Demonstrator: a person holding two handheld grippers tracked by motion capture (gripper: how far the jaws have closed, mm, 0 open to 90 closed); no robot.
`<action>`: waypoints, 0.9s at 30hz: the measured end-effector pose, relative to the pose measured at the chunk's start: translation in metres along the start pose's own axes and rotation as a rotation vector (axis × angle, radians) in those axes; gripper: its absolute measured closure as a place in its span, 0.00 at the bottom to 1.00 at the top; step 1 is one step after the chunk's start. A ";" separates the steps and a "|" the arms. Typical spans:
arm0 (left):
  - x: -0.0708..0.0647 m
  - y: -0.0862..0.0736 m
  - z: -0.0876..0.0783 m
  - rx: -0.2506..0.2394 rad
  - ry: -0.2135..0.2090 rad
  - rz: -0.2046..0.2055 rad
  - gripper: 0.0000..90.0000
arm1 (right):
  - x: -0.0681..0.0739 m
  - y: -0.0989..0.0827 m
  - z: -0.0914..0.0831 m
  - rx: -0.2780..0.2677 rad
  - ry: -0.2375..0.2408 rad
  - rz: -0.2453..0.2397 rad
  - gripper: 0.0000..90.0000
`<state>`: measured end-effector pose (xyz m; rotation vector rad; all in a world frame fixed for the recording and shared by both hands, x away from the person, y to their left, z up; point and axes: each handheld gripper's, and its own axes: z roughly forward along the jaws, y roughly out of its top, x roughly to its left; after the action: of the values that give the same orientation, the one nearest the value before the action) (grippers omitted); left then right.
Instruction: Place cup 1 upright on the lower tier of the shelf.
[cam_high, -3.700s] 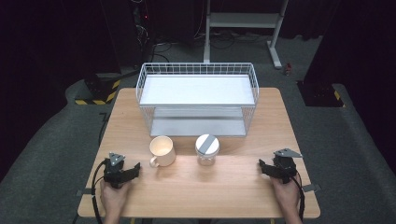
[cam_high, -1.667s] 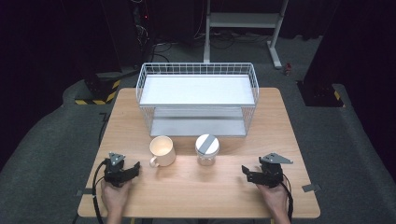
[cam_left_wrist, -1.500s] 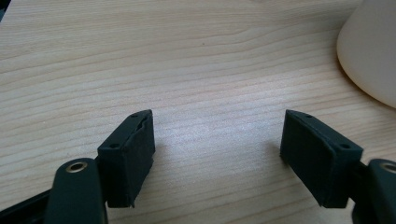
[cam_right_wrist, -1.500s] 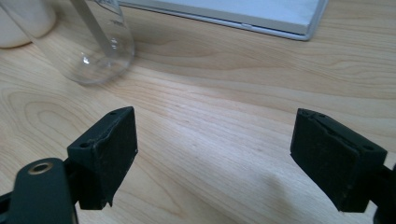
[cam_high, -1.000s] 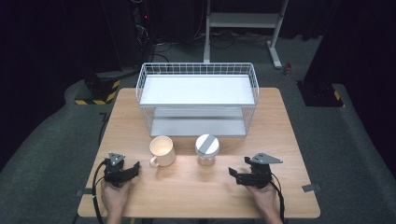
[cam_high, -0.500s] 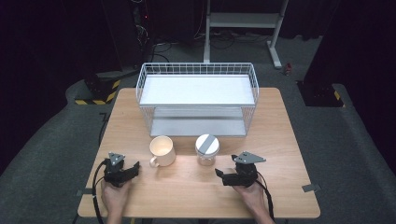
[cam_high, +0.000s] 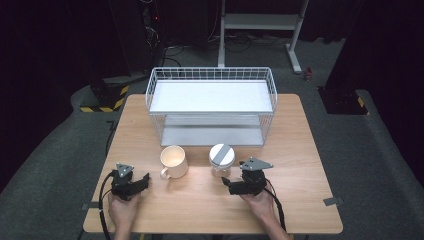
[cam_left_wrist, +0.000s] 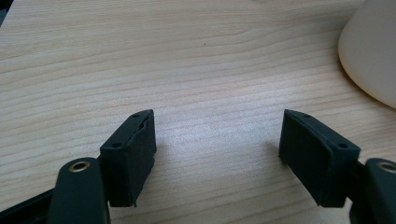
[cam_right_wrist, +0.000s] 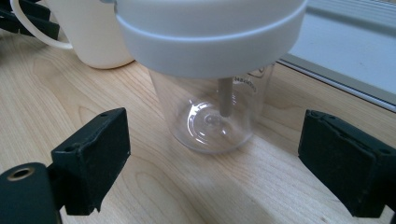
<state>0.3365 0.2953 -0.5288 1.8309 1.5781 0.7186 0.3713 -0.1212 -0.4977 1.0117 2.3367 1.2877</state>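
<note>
Clear glossy plastic jar (cam_right_wrist: 215, 116); matt pale wood table (cam_right_wrist: 163, 191); white wire rack (cam_high: 211, 95).

Table (cam_high: 300, 200): light wood, centre and lower frame; grain plain in both gripper views
Wire rack (cam_high: 212, 92): white, two tiers, upper centre, at the table's far edge
Mug (cam_high: 173, 161): cream, handle toward lower left; centre-left, just below the rack
Floor (cam_high: 60, 150): grey carpet around the table
Striped block (cam_high: 102, 97): yellow-black, left of the rack
Metal stand (cam_high: 260, 22): top centre, on the floor
</note>
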 end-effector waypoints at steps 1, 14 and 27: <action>0.000 0.000 0.000 0.000 0.000 0.000 0.31 | 0.001 0.002 0.002 -0.004 0.002 -0.002 0.10; 0.000 0.000 0.000 -0.001 0.002 0.000 0.31 | 0.007 0.012 0.015 -0.028 -0.010 -0.013 0.10; 0.000 0.000 0.000 -0.001 0.002 0.000 0.31 | 0.010 0.020 0.031 -0.047 -0.038 -0.014 0.10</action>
<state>0.3365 0.2952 -0.5289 1.8298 1.5788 0.7215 0.3896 -0.0875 -0.4974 0.9947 2.2704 1.3004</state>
